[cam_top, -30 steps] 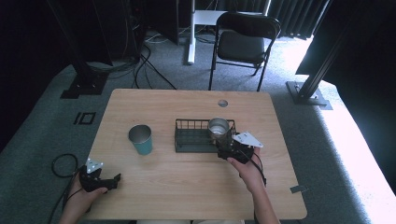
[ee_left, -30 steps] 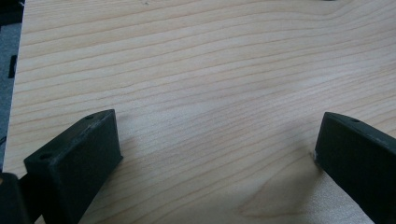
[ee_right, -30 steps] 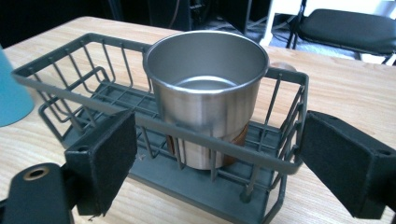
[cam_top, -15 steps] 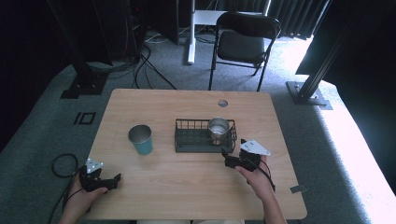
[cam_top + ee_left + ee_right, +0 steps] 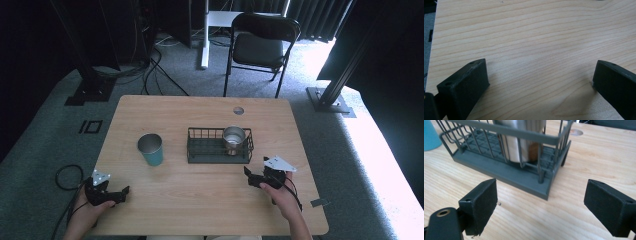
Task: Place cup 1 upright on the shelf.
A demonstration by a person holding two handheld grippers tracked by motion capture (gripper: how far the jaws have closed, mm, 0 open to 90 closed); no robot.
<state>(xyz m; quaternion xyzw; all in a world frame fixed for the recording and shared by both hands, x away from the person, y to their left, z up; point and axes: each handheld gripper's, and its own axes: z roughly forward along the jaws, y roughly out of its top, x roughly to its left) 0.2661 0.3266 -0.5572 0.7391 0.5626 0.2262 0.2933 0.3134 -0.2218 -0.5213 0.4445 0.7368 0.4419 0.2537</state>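
On the pale wooden tabletop a dark grey wire basket sits near the middle, and a shiny metal cup stands upright inside its right-hand end. Just to the left of the basket, apart from it, stands a teal tumbler with a silver rim. The right hand-held gripper rests low over the wood near the basket's front right corner, not touching it, with the person's right hand behind it; in the right gripper view its jaws stand wide apart with nothing between them, and the basket with the cup rises just ahead. The left hand-held gripper lies near the front left corner of the tabletop, well apart from the tumbler, held by the left hand; its jaws are also spread wide over bare wood. Beyond the far edge a black folding chair stands on the grey carpet.
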